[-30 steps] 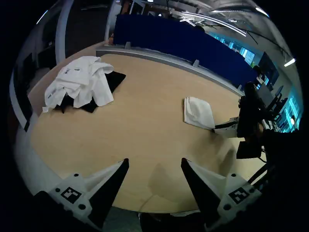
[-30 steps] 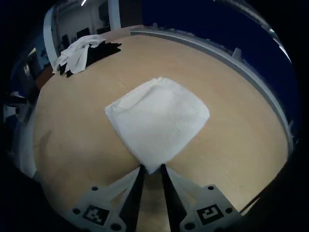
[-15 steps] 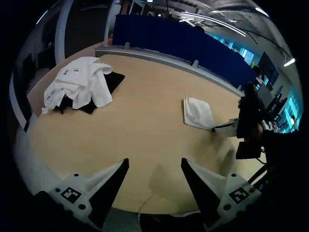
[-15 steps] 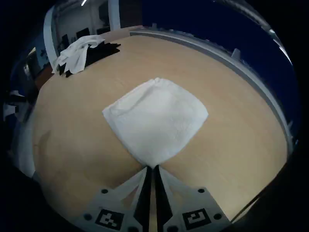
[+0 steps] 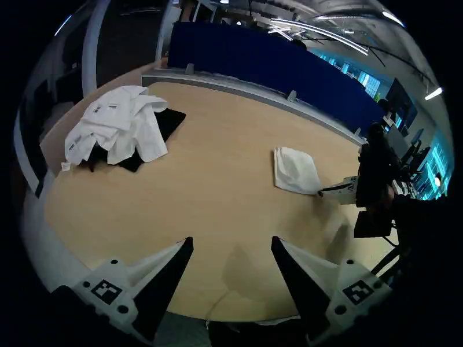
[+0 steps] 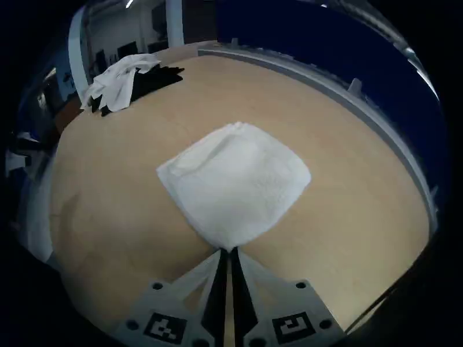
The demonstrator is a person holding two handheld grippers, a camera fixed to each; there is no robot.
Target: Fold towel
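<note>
A white towel (image 6: 237,182), folded into a small square, lies flat on the light wooden table (image 6: 116,191). My right gripper (image 6: 227,251) is shut, with the fingertips pinching the towel's near corner. In the left gripper view the same towel (image 5: 295,170) sits right of centre, and the right gripper (image 5: 338,191) meets its corner from the right, held by a person's dark-sleeved arm (image 5: 376,173). My left gripper (image 5: 231,239) hovers open over bare table near the front edge, far from the towel, with nothing between its fingers.
A heap of white garments over a black cloth (image 5: 118,124) lies at the table's far left, also seen at the back left in the right gripper view (image 6: 118,78). A blue partition (image 5: 260,58) with a grey ledge runs along the far edge. Office desks stand at the right.
My right gripper's fingers closed from slightly apart onto the towel's near corner. The left gripper has stayed still and open.
</note>
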